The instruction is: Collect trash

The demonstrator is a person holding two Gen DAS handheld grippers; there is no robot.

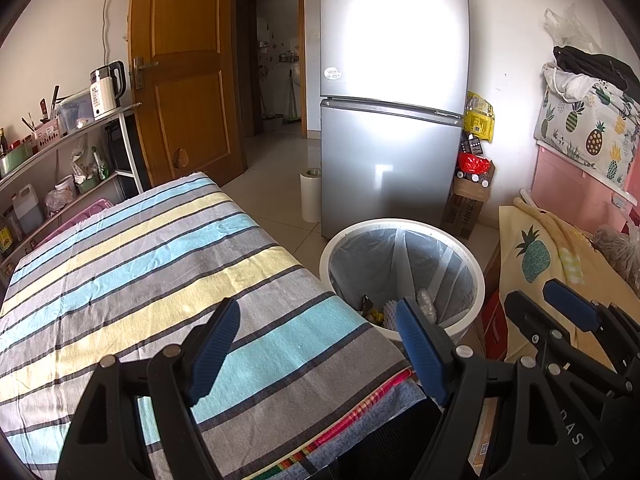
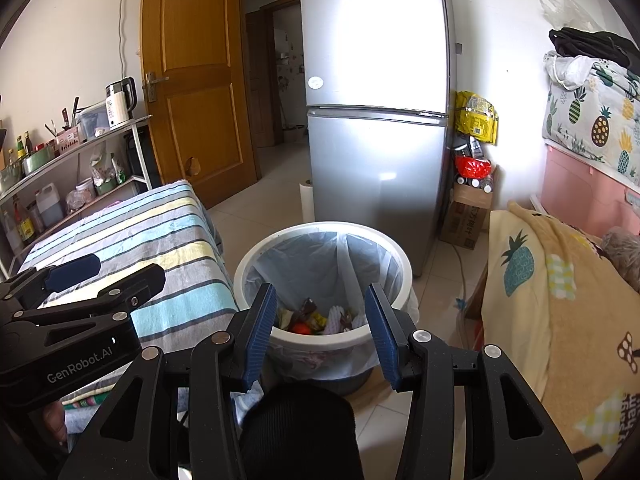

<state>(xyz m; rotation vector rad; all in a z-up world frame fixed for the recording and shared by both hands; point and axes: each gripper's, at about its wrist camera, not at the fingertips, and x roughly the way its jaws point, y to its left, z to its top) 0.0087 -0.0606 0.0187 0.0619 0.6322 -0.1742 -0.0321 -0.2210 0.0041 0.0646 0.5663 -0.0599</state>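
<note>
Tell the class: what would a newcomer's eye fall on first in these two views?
Probably the tall silver fridge, glaring with reflected light at the centre back. Next, the white trash bin on the floor before it, lined with a clear bag and holding colourful litter, with the open right gripper above its near rim. To the left lies the striped cloth, under the open left gripper.

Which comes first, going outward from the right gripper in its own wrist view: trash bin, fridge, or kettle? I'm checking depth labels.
From the right gripper, open:
1. Trash bin, directly ahead, just beyond the fingertips.
2. Fridge, straight behind the bin.
3. Kettle, far left, on the shelf by the door.
</note>
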